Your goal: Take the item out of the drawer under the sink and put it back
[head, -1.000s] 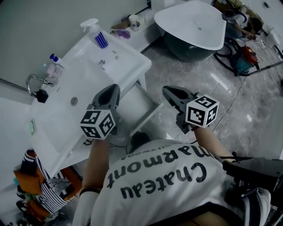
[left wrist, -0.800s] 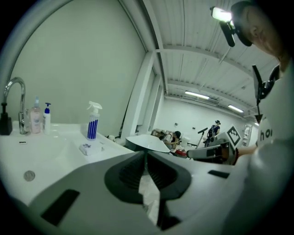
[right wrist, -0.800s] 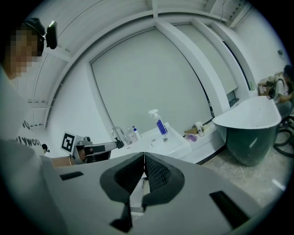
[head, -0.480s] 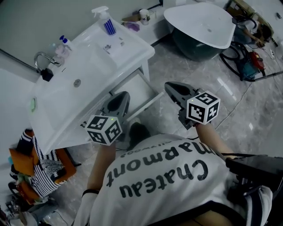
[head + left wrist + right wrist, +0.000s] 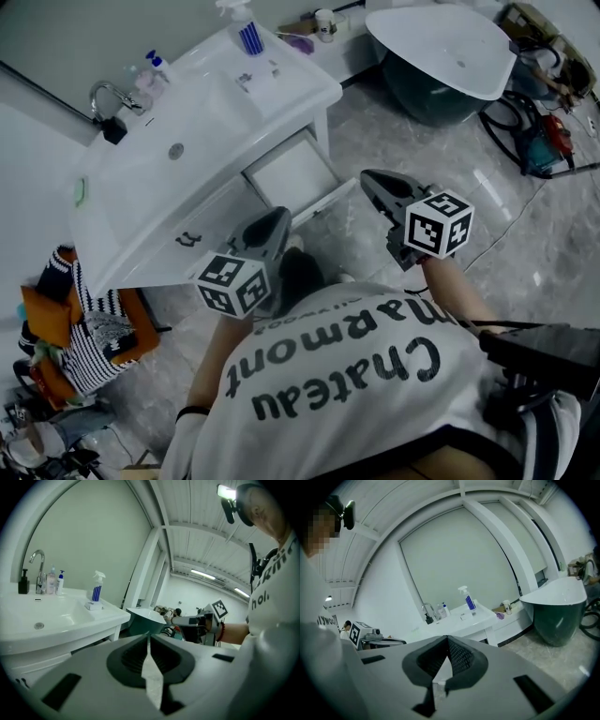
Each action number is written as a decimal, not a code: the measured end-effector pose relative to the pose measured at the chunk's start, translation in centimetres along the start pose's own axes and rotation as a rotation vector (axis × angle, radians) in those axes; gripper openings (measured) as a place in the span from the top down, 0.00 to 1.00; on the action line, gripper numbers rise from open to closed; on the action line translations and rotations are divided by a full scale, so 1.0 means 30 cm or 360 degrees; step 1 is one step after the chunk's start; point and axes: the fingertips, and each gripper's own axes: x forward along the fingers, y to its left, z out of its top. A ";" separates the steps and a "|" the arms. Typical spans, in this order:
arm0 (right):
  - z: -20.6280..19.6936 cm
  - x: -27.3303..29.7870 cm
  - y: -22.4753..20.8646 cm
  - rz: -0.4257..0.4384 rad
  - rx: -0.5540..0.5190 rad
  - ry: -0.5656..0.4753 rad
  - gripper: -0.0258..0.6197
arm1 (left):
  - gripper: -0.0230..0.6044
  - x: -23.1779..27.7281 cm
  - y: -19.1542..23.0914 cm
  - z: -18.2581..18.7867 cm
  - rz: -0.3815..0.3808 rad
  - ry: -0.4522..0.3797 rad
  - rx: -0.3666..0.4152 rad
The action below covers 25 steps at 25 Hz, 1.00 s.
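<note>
The white sink cabinet stands at the upper left of the head view, and the drawer under it is pulled out. Its inside looks white and I see no item in it. My left gripper hangs just in front of the drawer's front edge, jaws together and empty; in the left gripper view its tips meet, with the sink to the left. My right gripper is to the right of the drawer over the floor, also shut and empty.
A spray bottle and a faucet are on the sink top. A dark bathtub stands at the upper right, with hoses and tools on the floor beside it. Striped fabric lies low on the left.
My left gripper has come off the sink top and down to the front of the open drawer. The right gripper has shifted slightly. Both stay shut.
</note>
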 end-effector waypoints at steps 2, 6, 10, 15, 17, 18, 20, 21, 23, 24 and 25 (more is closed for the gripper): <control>-0.015 0.006 0.006 0.0009 -0.0008 0.0019 0.94 | 0.92 -0.014 -0.010 -0.006 -0.0001 -0.0022 -0.0019; -0.035 0.014 0.013 0.0022 -0.0031 0.0055 0.94 | 0.92 -0.030 -0.025 -0.024 0.0004 -0.0021 -0.0009; -0.045 0.021 0.012 0.0038 -0.0029 0.0077 0.94 | 0.92 -0.040 -0.020 -0.032 0.0029 -0.0022 -0.0036; -0.050 0.023 0.011 0.0041 -0.0025 0.0089 0.94 | 0.92 -0.046 -0.012 -0.036 0.0049 -0.0018 -0.0050; -0.051 0.023 0.008 0.0040 -0.0020 0.0087 0.94 | 0.92 -0.043 -0.013 -0.037 0.0046 -0.0017 -0.0047; -0.052 0.024 0.006 0.0039 -0.0018 0.0087 0.94 | 0.92 -0.041 -0.014 -0.040 0.0043 -0.0015 -0.0047; -0.056 0.025 0.003 0.0040 -0.0017 0.0089 0.94 | 0.92 -0.037 -0.015 -0.045 0.0040 -0.0013 -0.0050; -0.058 0.026 0.003 0.0041 -0.0018 0.0090 0.94 | 0.92 -0.035 -0.014 -0.047 0.0039 -0.0012 -0.0051; -0.060 0.026 0.000 0.0038 -0.0019 0.0091 0.94 | 0.92 -0.032 -0.014 -0.048 0.0038 -0.0012 -0.0053; -0.061 0.026 -0.002 0.0037 -0.0018 0.0090 0.94 | 0.92 -0.031 -0.015 -0.049 0.0037 -0.0011 -0.0053; -0.062 0.026 -0.003 0.0036 -0.0018 0.0090 0.94 | 0.92 -0.031 -0.015 -0.050 0.0038 -0.0010 -0.0054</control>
